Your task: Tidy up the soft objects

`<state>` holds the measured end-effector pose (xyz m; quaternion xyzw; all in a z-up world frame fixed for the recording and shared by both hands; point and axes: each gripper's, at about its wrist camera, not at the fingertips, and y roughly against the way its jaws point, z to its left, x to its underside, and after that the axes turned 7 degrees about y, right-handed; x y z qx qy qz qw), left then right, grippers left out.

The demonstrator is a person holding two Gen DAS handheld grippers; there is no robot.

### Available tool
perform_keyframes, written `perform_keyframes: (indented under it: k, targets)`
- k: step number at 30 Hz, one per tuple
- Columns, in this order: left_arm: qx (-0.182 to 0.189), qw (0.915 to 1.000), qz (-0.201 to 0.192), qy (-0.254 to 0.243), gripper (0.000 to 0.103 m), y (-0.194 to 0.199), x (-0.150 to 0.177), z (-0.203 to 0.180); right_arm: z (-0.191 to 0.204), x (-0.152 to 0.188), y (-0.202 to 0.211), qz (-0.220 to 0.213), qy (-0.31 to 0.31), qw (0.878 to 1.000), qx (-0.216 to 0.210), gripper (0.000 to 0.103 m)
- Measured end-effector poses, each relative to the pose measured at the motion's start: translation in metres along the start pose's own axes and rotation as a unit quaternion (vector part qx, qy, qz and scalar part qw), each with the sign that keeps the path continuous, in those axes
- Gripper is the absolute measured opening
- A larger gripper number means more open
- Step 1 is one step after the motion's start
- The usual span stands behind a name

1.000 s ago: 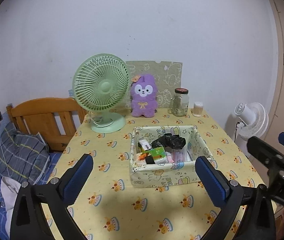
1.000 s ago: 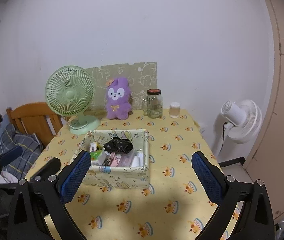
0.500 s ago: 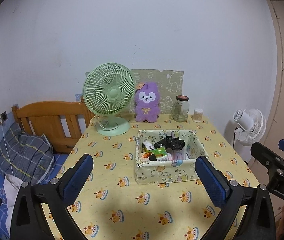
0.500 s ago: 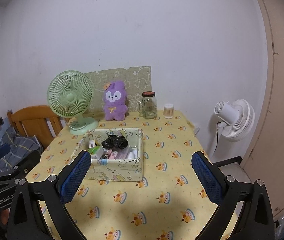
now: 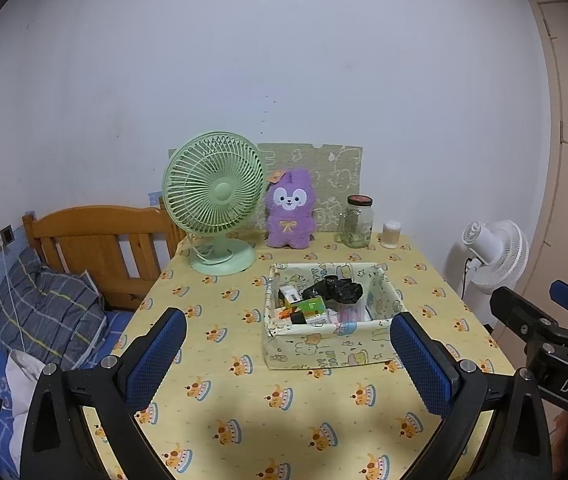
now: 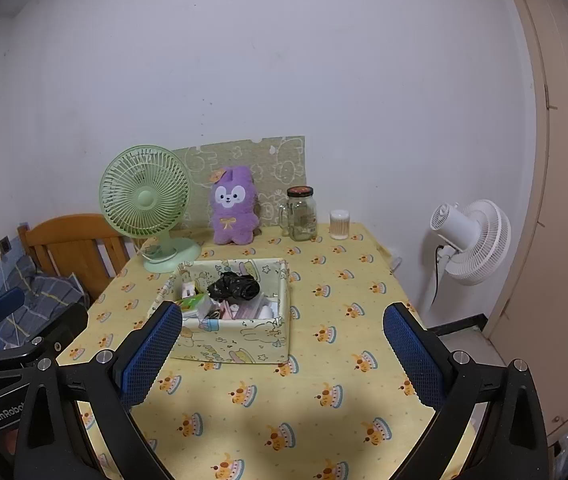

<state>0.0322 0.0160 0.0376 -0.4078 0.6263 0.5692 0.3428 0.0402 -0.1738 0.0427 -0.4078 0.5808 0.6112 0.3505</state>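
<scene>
While both claws are standing wide apart and empty, we are holding the left gripper (image 5: 288, 354) and right gripper (image 6: 282, 350) before the printed fabric storage box (image 5: 326, 346); the purple plush rabbit (image 5: 289, 216) is sitting upright at the table's far edge.

The counter (image 5: 244, 392) wears a yellow cloth printed with cakes. On it, a fabric box (image 5: 330, 344) of oddments sits mid-way; along the wall edge stand a green fan (image 5: 214, 204), a purple plush (image 5: 290, 210), a jar (image 5: 357, 222) and a small white pot (image 5: 391, 234).
</scene>
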Motion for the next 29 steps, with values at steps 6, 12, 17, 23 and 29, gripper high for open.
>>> perform_keyframes:
  k: [6,12,17,23,29]
  targets:
    - [-0.001,1.0,-0.001,0.002,0.103,0.0011,0.0007,0.0001,0.0025,-0.0015,0.0003,0.0,0.002,1.0,0.0,0.102]
    - [-0.001,1.0,-0.002,0.003,0.103,0.0027,0.0012,0.0006,0.0032,-0.0014,-0.0004,0.001,0.003,1.0,0.0,0.102]
    - [-0.002,1.0,-0.001,0.004,0.103,0.0025,0.002,0.0008,0.0035,-0.0015,-0.0008,0.001,0.003,1.0,0.0,0.102]
    - [-0.001,1.0,0.002,0.007,0.103,0.0011,0.0023,0.0017,0.0043,-0.001,-0.0021,0.002,0.004,1.0,-0.001,0.102]
    - [0.001,0.9999,0.001,0.015,0.103,0.0001,0.0022,0.0032,0.0042,-0.0001,-0.0038,0.003,0.005,1.0,-0.003,0.102]
